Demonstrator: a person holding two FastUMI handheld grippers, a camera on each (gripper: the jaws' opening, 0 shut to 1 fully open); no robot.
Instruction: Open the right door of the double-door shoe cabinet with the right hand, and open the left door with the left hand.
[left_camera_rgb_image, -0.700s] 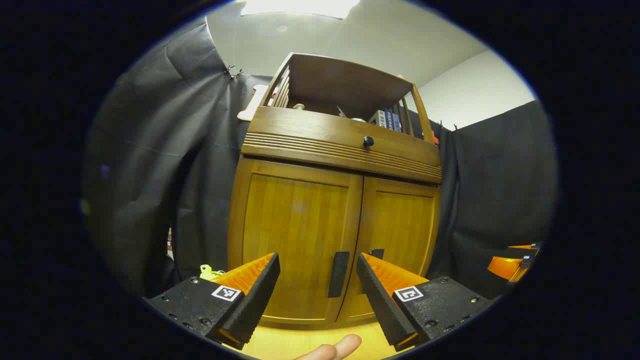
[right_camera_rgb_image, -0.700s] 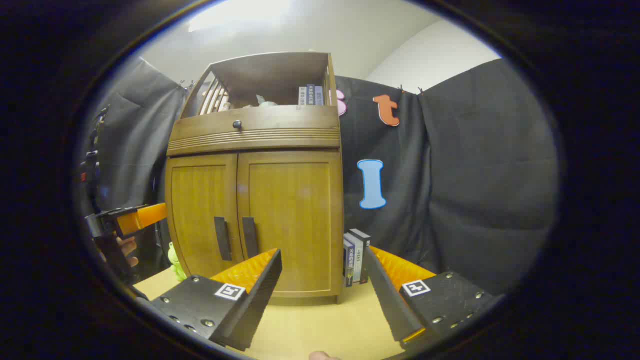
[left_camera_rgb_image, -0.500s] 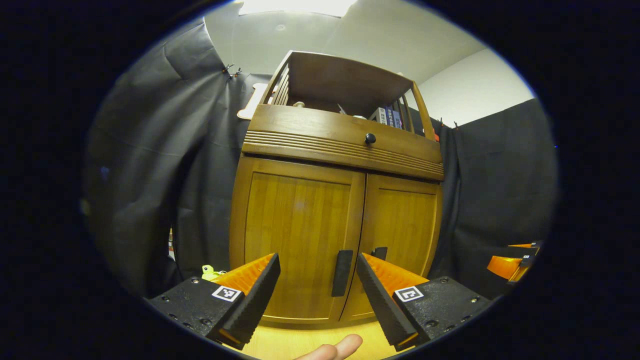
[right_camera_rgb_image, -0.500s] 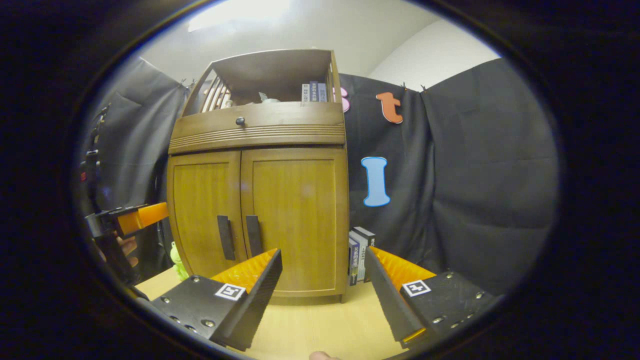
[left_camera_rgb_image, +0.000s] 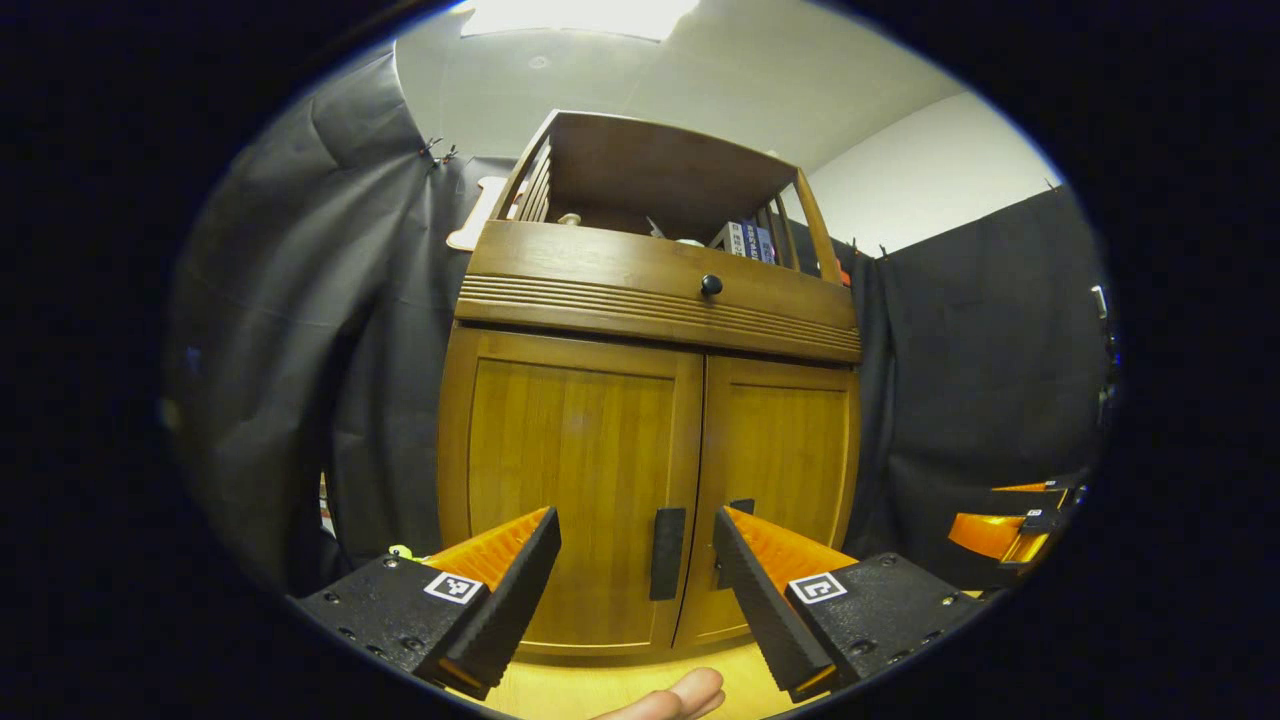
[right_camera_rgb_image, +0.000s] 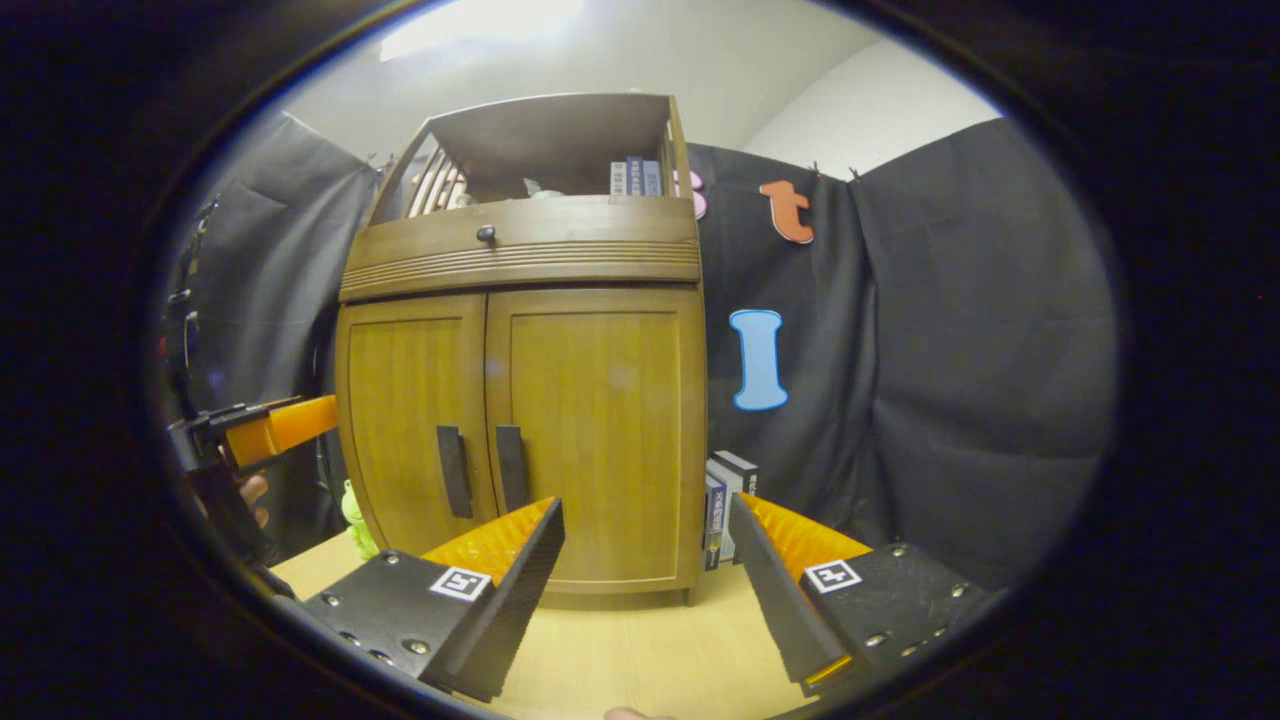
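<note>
Left gripper view: low, near the tabletop (left_camera_rgb_image: 600, 690), looking up at the shoe cabinet (left_camera_rgb_image: 650, 300) from close in front of its left door (left_camera_rgb_image: 570, 490). Right gripper view: also low, set farther back and toward the cabinet's right, facing its right door (right_camera_rgb_image: 595, 440). Both views share the cabinet front, both doors and the tabletop.

Books (right_camera_rgb_image: 722, 500) stand upright on the light wooden tabletop (right_camera_rgb_image: 640, 660), just beside black drapery (right_camera_rgb_image: 950, 350). A small green toy (right_camera_rgb_image: 352, 510) sits at the table's far-left edge. More books (right_camera_rgb_image: 636, 177) line a high open shelf, white ceiling (left_camera_rgb_image: 700, 70) overhead.
</note>
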